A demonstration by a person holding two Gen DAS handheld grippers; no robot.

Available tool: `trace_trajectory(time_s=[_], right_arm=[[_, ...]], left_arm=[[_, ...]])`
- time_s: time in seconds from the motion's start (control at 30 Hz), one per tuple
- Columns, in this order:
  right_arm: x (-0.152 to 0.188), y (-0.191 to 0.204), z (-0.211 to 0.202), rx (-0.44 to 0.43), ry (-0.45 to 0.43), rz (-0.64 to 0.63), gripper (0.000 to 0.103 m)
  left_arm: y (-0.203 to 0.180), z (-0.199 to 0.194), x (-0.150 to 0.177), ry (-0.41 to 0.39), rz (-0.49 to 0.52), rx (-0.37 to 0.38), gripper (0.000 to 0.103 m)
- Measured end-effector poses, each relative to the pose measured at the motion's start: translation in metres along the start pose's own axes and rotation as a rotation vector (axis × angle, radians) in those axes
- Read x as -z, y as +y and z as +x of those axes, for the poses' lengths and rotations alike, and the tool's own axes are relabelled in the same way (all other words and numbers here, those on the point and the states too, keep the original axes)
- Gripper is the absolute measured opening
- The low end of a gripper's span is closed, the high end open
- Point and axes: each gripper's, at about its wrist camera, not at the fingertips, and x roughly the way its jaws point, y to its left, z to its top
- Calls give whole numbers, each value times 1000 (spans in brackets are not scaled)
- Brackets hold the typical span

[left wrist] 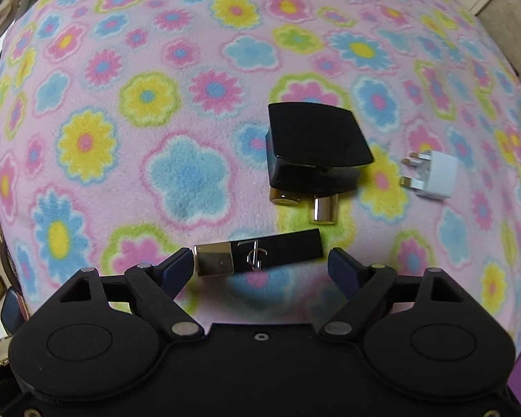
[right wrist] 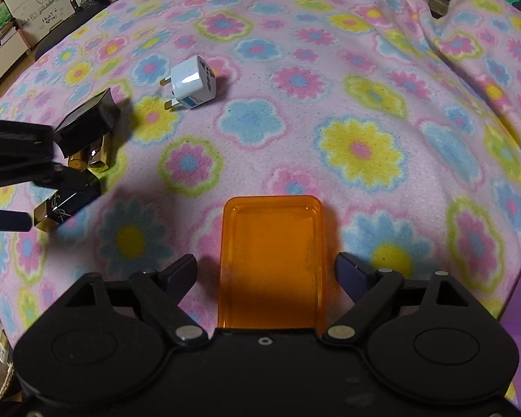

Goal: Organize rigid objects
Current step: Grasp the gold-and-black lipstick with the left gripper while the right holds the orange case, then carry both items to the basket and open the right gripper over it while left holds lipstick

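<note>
A black and gold lipstick (left wrist: 258, 252) lies crosswise between the fingers of my left gripper (left wrist: 260, 267), which is open around it; it also shows in the right wrist view (right wrist: 66, 205). A black box (left wrist: 312, 146) lies just beyond on two gold tubes (left wrist: 323, 210). A white plug adapter (left wrist: 430, 173) lies to the right, and shows in the right wrist view (right wrist: 192, 83). My right gripper (right wrist: 265, 274) is open over an orange tray (right wrist: 272, 260) that lies between its fingers.
Everything rests on a pink fleece blanket with flowers (right wrist: 364, 121). The left gripper (right wrist: 14, 160) reaches in from the left of the right wrist view. Boxes and clutter stand past the blanket's far left edge (right wrist: 24, 3).
</note>
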Motion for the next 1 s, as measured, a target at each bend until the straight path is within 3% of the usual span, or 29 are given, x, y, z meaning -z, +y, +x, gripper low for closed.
trace_trajectory(time_s=[0.17, 0.37, 0.57, 0.7, 0.83, 0.87, 0.93, 1.0], right_arm=[[0, -2, -1, -9, -1, 6, 88], [-2, -2, -2, -15, 17, -12, 88], [9, 0, -6, 81, 59, -239, 86], [8, -38, -18, 111, 87, -153, 64], [10, -59, -24, 86, 99, -67, 66], [10, -58, -26, 89, 86, -69, 67], [11, -51, -29, 89, 51, -97, 82], [10, -38, -32, 88, 4, -153, 82]], left_arm=[[2, 15, -3, 21, -23, -14, 78], [5, 12, 3, 18, 77, -7, 78], [19, 5, 18, 57, 161, -25, 78], [31, -2, 30, 62, 190, -37, 78], [43, -11, 41, 70, 195, -39, 78], [45, -14, 43, 70, 195, -38, 78], [51, -20, 47, 64, 193, -41, 78], [57, -28, 50, 55, 189, -38, 78]])
